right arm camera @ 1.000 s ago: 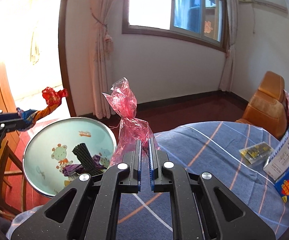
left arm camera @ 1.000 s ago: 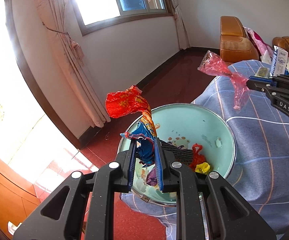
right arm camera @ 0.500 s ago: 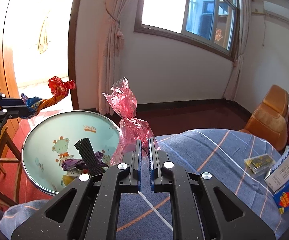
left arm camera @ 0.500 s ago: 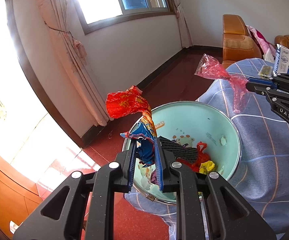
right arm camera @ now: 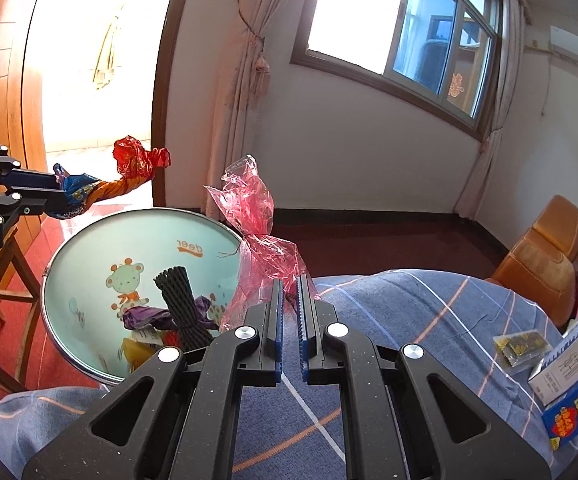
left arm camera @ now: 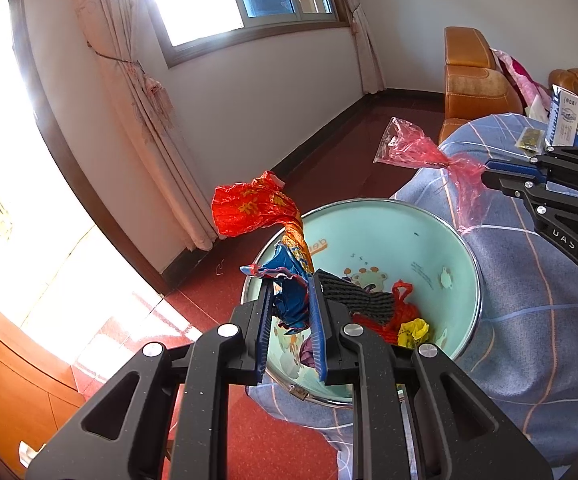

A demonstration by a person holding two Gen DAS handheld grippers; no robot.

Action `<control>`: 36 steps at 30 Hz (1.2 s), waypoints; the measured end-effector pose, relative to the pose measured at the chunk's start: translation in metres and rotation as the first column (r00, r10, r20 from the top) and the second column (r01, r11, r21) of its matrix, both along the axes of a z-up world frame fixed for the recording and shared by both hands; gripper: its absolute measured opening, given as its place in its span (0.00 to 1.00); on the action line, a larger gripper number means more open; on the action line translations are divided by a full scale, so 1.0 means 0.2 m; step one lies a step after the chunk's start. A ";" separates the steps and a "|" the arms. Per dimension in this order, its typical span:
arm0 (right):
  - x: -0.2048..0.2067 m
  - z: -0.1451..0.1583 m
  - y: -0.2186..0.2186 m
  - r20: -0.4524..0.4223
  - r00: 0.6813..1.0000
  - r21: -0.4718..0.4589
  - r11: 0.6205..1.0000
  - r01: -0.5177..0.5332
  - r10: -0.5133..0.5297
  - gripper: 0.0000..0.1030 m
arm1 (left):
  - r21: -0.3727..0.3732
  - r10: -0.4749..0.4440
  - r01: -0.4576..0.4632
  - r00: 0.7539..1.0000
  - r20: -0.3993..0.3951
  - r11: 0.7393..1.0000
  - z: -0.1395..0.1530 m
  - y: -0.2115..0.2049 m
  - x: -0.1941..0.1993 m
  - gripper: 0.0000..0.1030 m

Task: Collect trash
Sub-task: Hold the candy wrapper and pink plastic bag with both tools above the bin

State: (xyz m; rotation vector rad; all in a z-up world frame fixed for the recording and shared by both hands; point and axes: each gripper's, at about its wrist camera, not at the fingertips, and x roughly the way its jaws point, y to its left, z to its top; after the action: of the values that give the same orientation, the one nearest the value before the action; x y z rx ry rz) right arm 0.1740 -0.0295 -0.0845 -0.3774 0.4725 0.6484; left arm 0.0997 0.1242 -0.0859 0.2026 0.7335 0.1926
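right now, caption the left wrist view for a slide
Left hand-held gripper holds a red-and-blue foil wrapper over the mint trash basin; right hand-held gripper brings a pink cellophane wrapper.

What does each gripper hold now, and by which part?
The left gripper pinches the red and blue wrapper by its blue lower end. The right gripper pinches the pink plastic bag by its lower part, below the twist.
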 end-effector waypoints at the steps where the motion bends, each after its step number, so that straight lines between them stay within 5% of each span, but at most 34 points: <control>1: 0.00 0.00 0.00 0.001 1.000 0.002 1.000 -0.004 0.004 0.07 | 0.001 -0.001 0.001 1.000 -0.001 1.000 0.00 0.00 0.00 0.17; 36: -0.04 0.00 0.05 0.021 0.996 -0.022 0.996 -0.083 0.084 0.07 | 0.027 0.047 -0.048 0.998 0.034 0.998 0.02 -0.03 -0.08 0.17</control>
State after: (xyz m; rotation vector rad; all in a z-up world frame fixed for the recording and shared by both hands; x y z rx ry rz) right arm 0.1663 -0.0203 -0.0848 -0.4262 0.4446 0.7201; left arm 0.0847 0.1184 -0.0828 0.2084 0.7031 0.2509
